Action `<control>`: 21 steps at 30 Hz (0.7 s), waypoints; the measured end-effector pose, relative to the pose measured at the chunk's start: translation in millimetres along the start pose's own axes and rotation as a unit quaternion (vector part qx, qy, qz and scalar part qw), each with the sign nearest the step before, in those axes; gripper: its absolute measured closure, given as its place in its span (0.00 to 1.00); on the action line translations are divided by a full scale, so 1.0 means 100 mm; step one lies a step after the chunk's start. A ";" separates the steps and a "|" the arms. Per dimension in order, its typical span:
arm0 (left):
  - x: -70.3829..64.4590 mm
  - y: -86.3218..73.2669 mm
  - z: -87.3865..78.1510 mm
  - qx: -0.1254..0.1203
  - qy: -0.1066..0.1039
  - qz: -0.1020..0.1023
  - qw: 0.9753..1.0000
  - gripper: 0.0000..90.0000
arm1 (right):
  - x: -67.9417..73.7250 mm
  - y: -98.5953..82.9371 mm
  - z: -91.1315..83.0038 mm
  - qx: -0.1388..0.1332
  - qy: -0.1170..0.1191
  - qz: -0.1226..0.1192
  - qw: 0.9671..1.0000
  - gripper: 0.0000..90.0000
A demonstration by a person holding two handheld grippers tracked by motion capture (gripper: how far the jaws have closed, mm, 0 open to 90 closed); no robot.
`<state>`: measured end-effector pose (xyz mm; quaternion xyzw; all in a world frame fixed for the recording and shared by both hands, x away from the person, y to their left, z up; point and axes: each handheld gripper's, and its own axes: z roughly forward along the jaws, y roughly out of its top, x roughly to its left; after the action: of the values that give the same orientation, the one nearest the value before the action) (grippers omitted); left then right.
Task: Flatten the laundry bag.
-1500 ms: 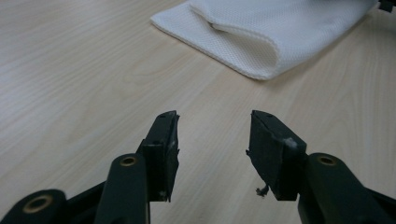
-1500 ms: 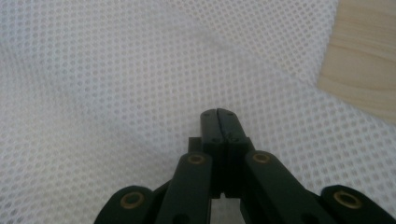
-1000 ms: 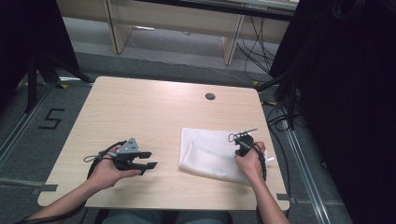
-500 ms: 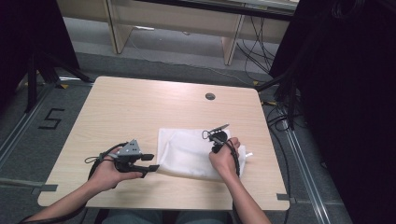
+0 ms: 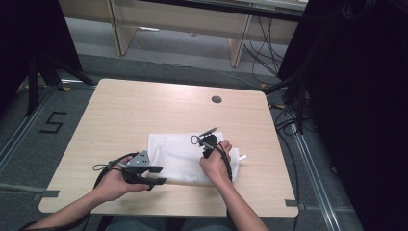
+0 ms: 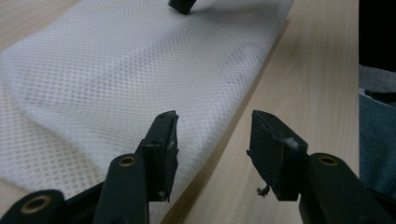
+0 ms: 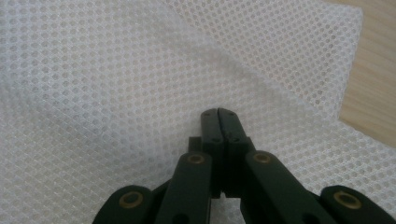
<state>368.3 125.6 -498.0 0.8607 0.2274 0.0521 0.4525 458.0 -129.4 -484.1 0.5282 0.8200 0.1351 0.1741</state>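
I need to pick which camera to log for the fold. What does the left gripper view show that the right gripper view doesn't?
Left gripper view alone: the left gripper with jaws apart at the near edge of the white mesh cloth, bare wooden table beside it, and a dark tip of the other gripper at the cloth's far side. Right gripper view alone: the right gripper with jaws together over the cloth, and a folded-over layer with a diagonal edge. Both share the mesh weave and some tabletop.

A light wooden table (image 5: 144, 110) has a round grommet hole (image 5: 216, 99) near its far right corner. Beyond its far edge stands a wooden bench (image 5: 178, 19); cables (image 5: 288, 125) trail off its right edge.
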 end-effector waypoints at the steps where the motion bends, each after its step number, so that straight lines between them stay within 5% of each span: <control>1: -0.01 -0.01 0.02 0.005 -0.002 -0.005 1.000 0.58 | 0.02 0.01 0.00 -0.001 0.000 0.002 1.000 1.00; 2: 0.00 -0.01 0.03 0.012 0.000 0.008 1.000 0.59 | 0.03 0.01 0.00 -0.003 0.008 0.001 1.000 1.00; 7: 0.02 -0.02 0.06 0.022 0.013 0.001 1.000 0.63 | 0.09 0.03 -0.01 -0.004 0.025 0.008 1.000 1.00; 11: 0.07 -0.06 0.07 0.035 0.020 -0.001 0.999 0.66 | 0.11 0.04 0.00 -0.019 0.067 0.011 0.998 1.00; 13: 0.10 -0.07 0.06 0.044 0.024 0.007 0.999 0.67 | 0.08 0.05 -0.02 -0.029 0.108 0.016 0.994 1.00; 15: 0.09 -0.08 0.06 0.045 0.026 0.005 0.999 0.67 | 0.07 0.05 -0.05 -0.037 0.106 0.013 0.994 1.00; 21: 0.10 -0.10 0.02 0.058 0.037 0.007 0.998 0.68 | -0.12 -0.12 -0.43 -0.041 0.125 -0.016 0.991 1.00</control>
<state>374.2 132.8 -508.4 0.8845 0.2407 0.0742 0.3928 434.3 -146.4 -447.9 0.4863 0.8375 0.2310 0.0939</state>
